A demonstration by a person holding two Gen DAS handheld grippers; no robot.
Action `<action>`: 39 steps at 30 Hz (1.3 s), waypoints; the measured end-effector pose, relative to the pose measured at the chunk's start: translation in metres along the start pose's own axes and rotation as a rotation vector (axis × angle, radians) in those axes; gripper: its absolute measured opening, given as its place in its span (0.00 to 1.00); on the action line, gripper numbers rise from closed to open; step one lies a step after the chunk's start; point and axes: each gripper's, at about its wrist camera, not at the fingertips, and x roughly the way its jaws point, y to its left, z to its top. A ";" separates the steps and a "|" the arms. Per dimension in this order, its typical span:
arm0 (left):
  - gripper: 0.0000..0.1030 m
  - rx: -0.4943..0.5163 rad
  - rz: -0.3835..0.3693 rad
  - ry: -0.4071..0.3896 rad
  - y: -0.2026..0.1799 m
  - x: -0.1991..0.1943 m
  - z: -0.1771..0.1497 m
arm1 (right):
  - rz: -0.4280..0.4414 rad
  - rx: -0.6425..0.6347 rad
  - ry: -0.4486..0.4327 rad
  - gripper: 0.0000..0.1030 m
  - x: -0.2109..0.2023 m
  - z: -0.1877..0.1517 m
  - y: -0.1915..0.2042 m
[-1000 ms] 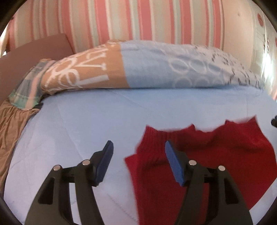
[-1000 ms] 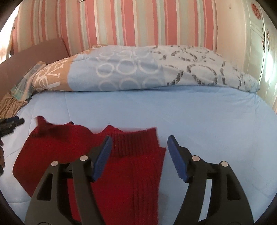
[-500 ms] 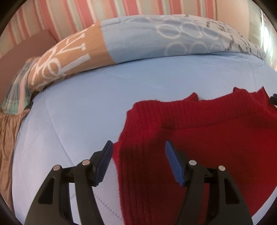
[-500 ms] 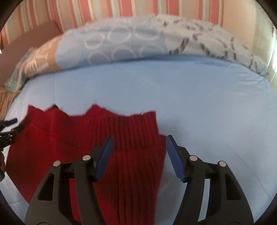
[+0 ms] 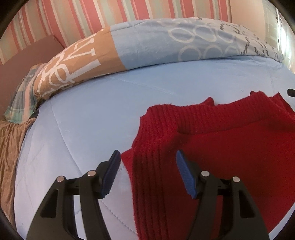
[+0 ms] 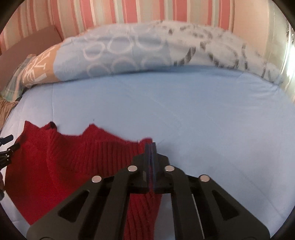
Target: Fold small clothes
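Right gripper point(image 6: 150, 147): pads pinched on right edge of red knit garment point(image 6: 70, 162), probably to carry that side over in fold. Left gripper point(image 5: 146, 173): spread wide, straddling garment's ribbed left edge, no contact yet, likely lining up matching grip. Garment flat on blue bed sheet point(image 6: 184, 110), partly folded. Rolled patterned duvet point(image 5: 147, 42) well behind, against striped wall point(image 5: 114, 13).

Both wrist views looked low and close across the blue bed point(image 5: 110, 110) toward the striped wall point(image 6: 129, 13). Shared: red sweater point(image 5: 221, 147), patterned duvet point(image 6: 119, 51). Left camera sat left of sweater, right camera right.
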 end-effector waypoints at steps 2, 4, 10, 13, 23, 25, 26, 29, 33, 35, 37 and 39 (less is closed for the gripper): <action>0.62 0.010 -0.002 0.001 -0.003 0.000 0.000 | -0.017 -0.045 0.003 0.26 0.003 -0.002 0.008; 0.62 0.024 0.004 0.002 -0.006 0.002 0.000 | -0.024 -0.067 0.032 0.28 0.009 -0.004 0.016; 0.62 0.010 -0.010 0.009 -0.009 0.007 0.005 | -0.028 -0.045 0.104 0.37 0.029 -0.008 0.015; 0.62 0.009 -0.014 0.007 -0.012 0.007 0.007 | -0.022 -0.059 0.104 0.08 0.030 -0.007 0.017; 0.62 0.031 0.004 0.011 -0.015 0.012 0.005 | -0.130 0.039 -0.010 0.07 0.013 -0.009 -0.007; 0.62 0.030 0.007 0.011 -0.015 0.013 0.003 | -0.135 0.039 0.057 0.07 0.031 -0.015 -0.006; 0.62 0.029 0.009 0.010 -0.015 0.014 0.001 | -0.144 0.030 0.064 0.07 0.033 -0.017 -0.004; 0.62 0.028 0.009 0.013 -0.013 0.014 0.001 | -0.107 0.040 0.047 0.13 0.022 -0.011 0.000; 0.62 0.041 0.012 -0.005 -0.016 -0.004 0.005 | -0.089 -0.037 -0.080 0.54 -0.031 -0.007 0.023; 0.62 0.025 -0.008 -0.012 -0.020 -0.015 0.007 | -0.097 -0.124 -0.124 0.61 -0.055 -0.014 0.052; 0.62 0.006 -0.035 -0.018 -0.028 -0.024 0.007 | -0.086 -0.179 -0.157 0.73 -0.069 -0.027 0.084; 0.69 0.003 -0.033 -0.029 -0.040 -0.032 0.007 | -0.064 -0.211 -0.166 0.73 -0.070 -0.041 0.110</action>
